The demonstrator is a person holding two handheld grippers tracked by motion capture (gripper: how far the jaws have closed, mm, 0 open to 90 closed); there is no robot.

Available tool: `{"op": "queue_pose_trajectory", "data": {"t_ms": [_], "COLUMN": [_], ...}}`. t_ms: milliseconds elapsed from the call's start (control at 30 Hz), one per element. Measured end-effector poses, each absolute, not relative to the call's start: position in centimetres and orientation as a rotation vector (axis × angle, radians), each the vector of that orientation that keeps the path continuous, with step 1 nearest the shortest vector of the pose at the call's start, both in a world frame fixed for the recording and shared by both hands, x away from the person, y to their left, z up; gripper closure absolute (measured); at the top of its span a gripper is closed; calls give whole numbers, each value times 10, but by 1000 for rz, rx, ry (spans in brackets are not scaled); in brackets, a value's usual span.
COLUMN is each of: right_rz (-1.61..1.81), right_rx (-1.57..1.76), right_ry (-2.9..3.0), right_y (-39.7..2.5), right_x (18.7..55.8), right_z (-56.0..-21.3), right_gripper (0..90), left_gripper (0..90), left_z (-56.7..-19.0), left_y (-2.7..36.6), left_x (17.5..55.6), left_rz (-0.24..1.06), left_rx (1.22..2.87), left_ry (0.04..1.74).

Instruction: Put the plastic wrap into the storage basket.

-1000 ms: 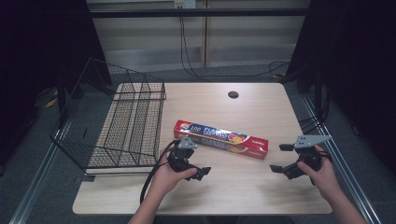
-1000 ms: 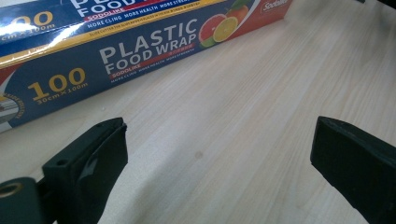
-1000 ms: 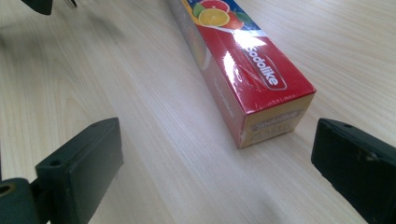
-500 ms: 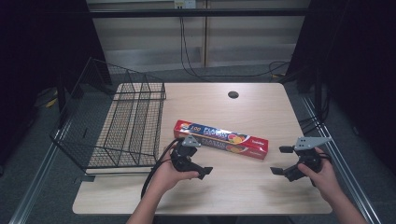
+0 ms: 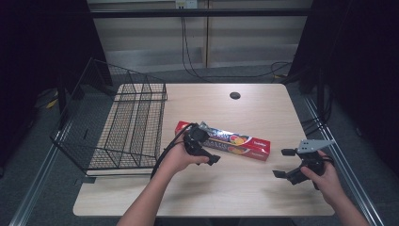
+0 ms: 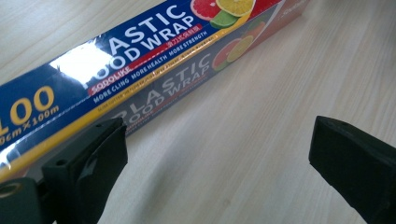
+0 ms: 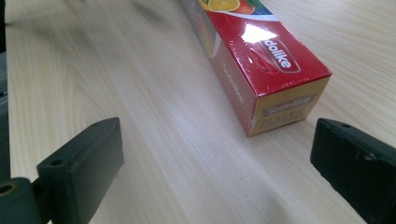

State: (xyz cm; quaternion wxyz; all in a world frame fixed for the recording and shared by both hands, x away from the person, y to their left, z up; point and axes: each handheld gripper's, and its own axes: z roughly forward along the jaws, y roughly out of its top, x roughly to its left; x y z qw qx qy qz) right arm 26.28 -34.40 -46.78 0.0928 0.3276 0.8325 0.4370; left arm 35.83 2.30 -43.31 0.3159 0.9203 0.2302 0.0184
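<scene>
Box of plastic food wrap flat on table, near the middle, lying slantwise with its red end toward the right edge. Left gripper low over the box's left part, jaws spread wide apart, holding nothing; in the left gripper view, one jaw just beside the box's near side, the other over bare wood. Right gripper near the right edge, apart from the box's red end, jaws also wide apart and empty; in the right gripper view, the yellow end face of the box between and beyond the jaws. Wire basket at the table's left edge, overhanging it.
</scene>
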Motion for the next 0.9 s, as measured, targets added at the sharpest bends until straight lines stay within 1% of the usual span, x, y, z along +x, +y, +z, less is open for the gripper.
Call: {"op": "queue_pose_trajectory", "data": {"t_ms": [267,567,900], "right_rz": [1312,1301,1309], "right_rx": [1003,1007,993], "right_ry": [2442,2439,2446], "right_y": [-351,-353,-351], "right_x": [258,252,251], "right_z": [-469,-469,-470], "right_gripper": [23,23,23], "left_gripper": [49,48,48], "left_z": [-430,-427,-432], "left_y": [7,-4,-9], "left_x": [377,392,412], "left_rz": [16,31,2], "left_rx": [2439,2462,2479], "left_ry": [600,576,615]}}
